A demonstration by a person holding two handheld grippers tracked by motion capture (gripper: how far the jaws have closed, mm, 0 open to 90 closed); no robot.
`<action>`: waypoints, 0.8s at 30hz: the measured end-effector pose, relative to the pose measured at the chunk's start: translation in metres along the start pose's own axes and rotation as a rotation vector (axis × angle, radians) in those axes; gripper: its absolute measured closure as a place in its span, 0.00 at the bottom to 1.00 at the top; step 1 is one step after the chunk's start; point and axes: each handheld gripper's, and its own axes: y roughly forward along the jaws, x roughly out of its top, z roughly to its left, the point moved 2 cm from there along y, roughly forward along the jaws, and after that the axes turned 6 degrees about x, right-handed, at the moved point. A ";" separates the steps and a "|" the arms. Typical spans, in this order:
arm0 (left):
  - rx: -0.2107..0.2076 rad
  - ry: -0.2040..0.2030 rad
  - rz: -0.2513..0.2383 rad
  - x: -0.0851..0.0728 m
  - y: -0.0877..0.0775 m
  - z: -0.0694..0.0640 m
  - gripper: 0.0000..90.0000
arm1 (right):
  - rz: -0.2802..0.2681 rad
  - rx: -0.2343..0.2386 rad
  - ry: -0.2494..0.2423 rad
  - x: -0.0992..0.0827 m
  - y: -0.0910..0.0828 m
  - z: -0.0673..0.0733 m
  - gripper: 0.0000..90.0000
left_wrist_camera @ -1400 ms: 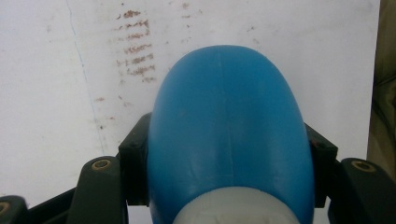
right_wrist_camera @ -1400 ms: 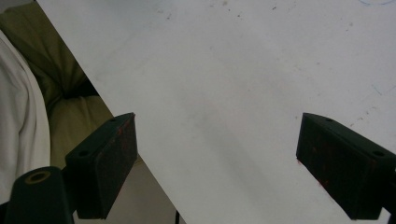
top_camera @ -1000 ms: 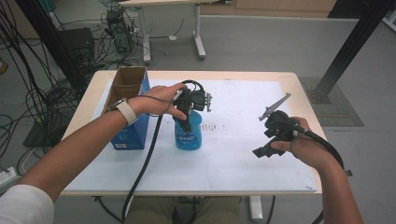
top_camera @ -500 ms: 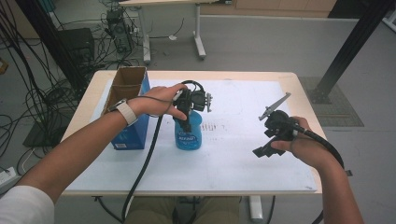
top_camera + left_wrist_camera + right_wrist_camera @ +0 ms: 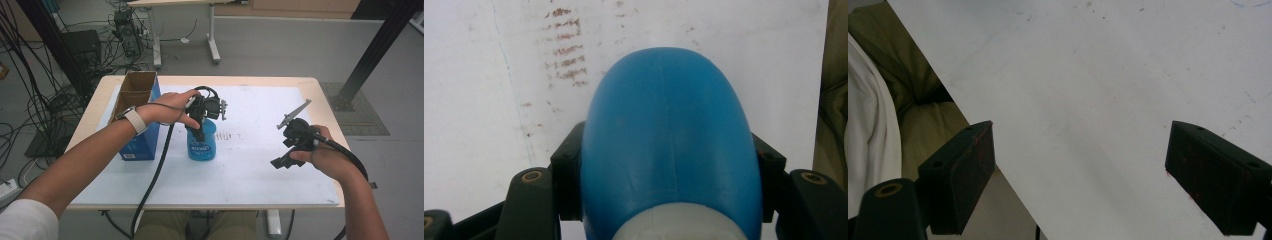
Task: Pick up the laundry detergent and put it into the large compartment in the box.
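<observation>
Left gripper (image 5: 201, 131), held from above in the person's left hand (image 5: 172, 107), has its two black jaws clamped on either side of a blue plastic bottle (image 5: 202, 144), near the bottle's top. In the left gripper view the pads press against the rounded blue shoulder (image 5: 666, 135), just below a pale neck. This bottle stands upright on the white table sheet (image 5: 240, 170), just beside an open blue cardboard box (image 5: 141, 125) on the side toward the person's right. It looks like stiff, smooth plastic, probably light, and the curved shoulder could slip under the pads; a hold lower on the straight body should sit more securely. Well apart from the bottle, the right gripper (image 5: 287, 150) hangs above the sheet with its jaws wide apart, holding nothing
</observation>
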 end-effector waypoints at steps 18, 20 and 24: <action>-0.006 -0.013 -0.008 -0.002 0.000 0.000 0.42 | 0.011 0.001 -0.011 0.004 0.001 0.000 0.15; -0.006 -0.012 -0.004 -0.001 0.000 0.000 0.42 | 0.010 0.001 -0.010 0.003 0.001 0.000 0.15; -0.009 -0.012 -0.003 -0.001 0.001 0.001 0.42 | 0.008 -0.003 -0.004 0.003 -0.001 0.001 0.15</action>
